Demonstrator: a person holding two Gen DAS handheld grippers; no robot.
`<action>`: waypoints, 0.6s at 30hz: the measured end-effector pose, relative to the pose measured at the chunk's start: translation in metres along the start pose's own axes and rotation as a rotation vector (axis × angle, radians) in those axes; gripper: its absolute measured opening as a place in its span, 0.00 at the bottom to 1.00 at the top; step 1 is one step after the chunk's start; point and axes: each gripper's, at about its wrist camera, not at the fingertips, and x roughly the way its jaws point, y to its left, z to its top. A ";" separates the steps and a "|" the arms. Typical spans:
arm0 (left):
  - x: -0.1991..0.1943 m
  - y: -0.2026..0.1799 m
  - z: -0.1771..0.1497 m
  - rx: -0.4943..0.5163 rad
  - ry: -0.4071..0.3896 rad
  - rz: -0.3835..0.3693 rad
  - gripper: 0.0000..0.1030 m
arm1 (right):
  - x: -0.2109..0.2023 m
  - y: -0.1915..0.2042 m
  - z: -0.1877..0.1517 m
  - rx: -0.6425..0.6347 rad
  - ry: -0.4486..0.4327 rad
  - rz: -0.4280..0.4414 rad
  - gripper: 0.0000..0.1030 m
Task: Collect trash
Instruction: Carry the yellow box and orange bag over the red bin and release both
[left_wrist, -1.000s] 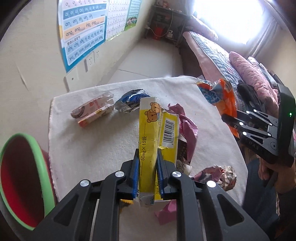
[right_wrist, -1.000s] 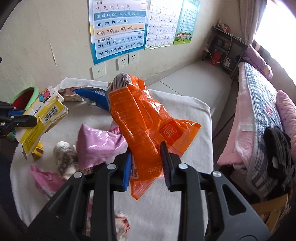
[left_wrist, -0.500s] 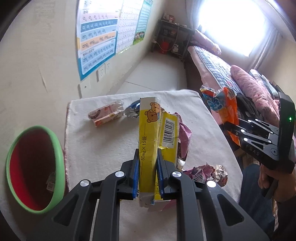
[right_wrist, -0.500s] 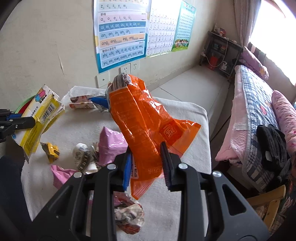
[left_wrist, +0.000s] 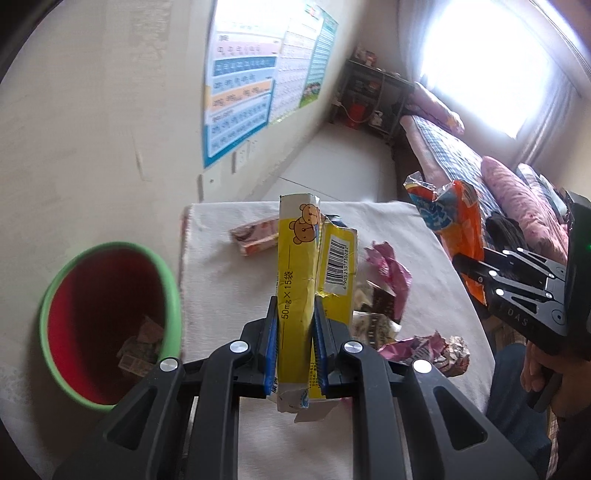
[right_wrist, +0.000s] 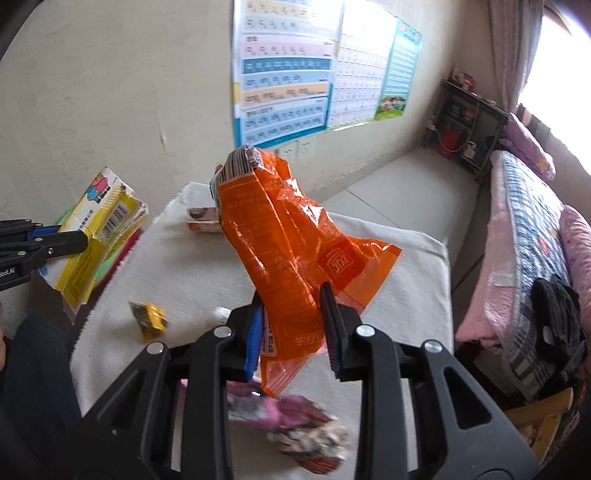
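Left hand-held gripper (left_wrist: 294, 347) pinches the box (left_wrist: 299, 273); right one (right_wrist: 291, 332) (bag (right_wrist: 284, 236) pinched) waits; next, carry to bin (left_wrist: 107, 325).

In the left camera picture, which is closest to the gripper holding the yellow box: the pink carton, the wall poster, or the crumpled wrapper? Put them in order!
From the left gripper:
1. Crumpled wrapper, just to its right on the table.
2. Pink carton, farther back on the table, slightly left.
3. Wall poster, up on the wall beyond the table.
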 end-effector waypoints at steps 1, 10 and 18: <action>-0.002 0.004 0.000 -0.006 -0.003 0.005 0.14 | 0.002 0.006 0.003 -0.007 -0.001 0.008 0.28; -0.030 0.083 -0.005 -0.124 -0.044 0.089 0.14 | 0.019 0.077 0.033 -0.065 -0.006 0.130 0.28; -0.051 0.145 -0.017 -0.220 -0.070 0.166 0.14 | 0.037 0.155 0.058 -0.126 0.004 0.249 0.28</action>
